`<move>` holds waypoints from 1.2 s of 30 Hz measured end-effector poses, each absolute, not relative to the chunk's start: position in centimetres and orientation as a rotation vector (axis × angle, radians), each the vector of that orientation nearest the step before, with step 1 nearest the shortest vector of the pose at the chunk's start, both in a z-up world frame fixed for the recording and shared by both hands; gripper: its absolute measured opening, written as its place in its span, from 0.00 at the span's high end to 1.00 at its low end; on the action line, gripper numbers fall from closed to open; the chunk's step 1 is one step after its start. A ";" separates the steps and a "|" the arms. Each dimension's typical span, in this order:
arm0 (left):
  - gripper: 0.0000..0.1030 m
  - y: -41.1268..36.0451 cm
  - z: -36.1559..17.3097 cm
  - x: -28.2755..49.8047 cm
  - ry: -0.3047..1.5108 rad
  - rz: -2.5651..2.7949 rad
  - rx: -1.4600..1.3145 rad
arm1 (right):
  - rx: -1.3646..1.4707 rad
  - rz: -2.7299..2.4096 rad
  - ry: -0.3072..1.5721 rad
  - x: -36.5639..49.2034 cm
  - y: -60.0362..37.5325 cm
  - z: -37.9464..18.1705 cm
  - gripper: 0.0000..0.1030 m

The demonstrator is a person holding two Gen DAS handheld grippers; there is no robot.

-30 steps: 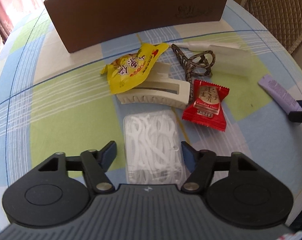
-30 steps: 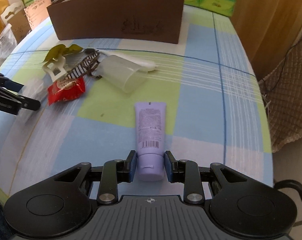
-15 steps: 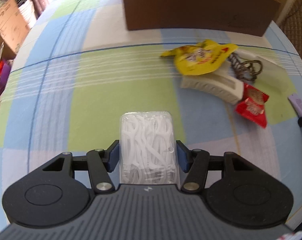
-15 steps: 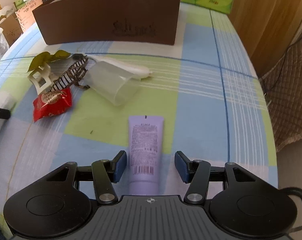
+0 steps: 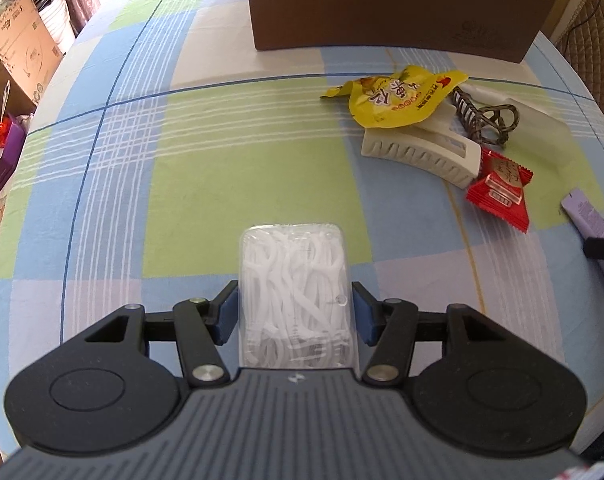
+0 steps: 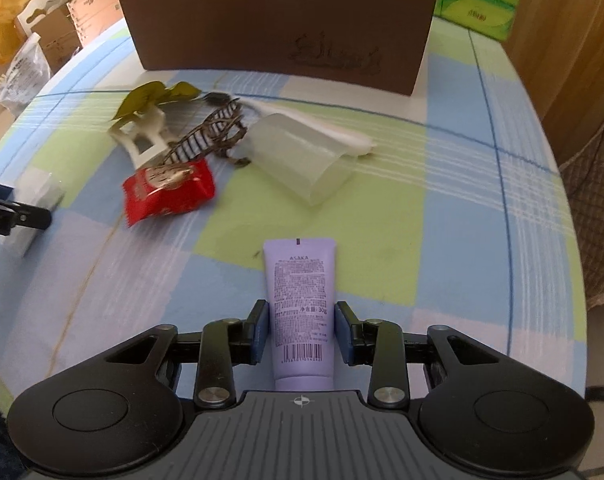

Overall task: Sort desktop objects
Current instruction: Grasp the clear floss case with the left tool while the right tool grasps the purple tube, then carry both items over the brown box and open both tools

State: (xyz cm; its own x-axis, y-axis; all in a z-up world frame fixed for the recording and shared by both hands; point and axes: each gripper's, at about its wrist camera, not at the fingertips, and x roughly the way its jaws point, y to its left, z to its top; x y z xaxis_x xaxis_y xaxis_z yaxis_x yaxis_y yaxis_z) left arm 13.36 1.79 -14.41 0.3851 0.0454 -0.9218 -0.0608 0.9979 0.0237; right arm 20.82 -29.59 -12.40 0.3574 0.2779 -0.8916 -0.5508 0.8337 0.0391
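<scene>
Floss picks in a clear plastic case (image 5: pixel 294 292) are sitting between the jaws of your left gripper (image 5: pixel 294 314), and both blue pads are pressing against the case's sides, so you are holding it. It is pointing straight ahead of the jaws over the checked tabletop (image 5: pixel 182 152).

Ahead and to the right of those jaws, a yellow snack packet (image 5: pixel 398 100) is lying partly on a cream hair claw (image 5: pixel 422 152). A brown patterned hair clip (image 5: pixel 482 120) is sitting just beyond the claw, and a red candy wrapper (image 5: pixel 502 190) is touching the claw's near right end. Farther ahead, a brown cardboard box (image 5: pixel 382 4) is standing open-topped.

Your right gripper (image 6: pixel 301 334) is straddling a lilac tube (image 6: pixel 300 304). Its jaws are partly open; the pads are sitting right beside the tube's sides, and whether they are touching it I cannot tell. The tube is lying flat, its crimped end pointing away from the jaws. Ahead and slightly left of these jaws, a translucent plastic piece (image 6: pixel 302 160) is lying on the tabletop, with the red wrapper farther left. At the far left edge of this view, your left gripper is showing with the clear case.
</scene>
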 end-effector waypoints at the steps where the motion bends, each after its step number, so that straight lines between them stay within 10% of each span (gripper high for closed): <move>1: 0.49 1.8 -14.3 13.2 1.172 0.070 -0.019 | -0.271 0.545 1.093 20.8 -29.8 -12.3 0.69; 36: 0.49 1.4 -1.7 22.0 0.836 -0.015 0.025 | -0.173 0.606 0.763 29.2 -28.1 -0.5 0.69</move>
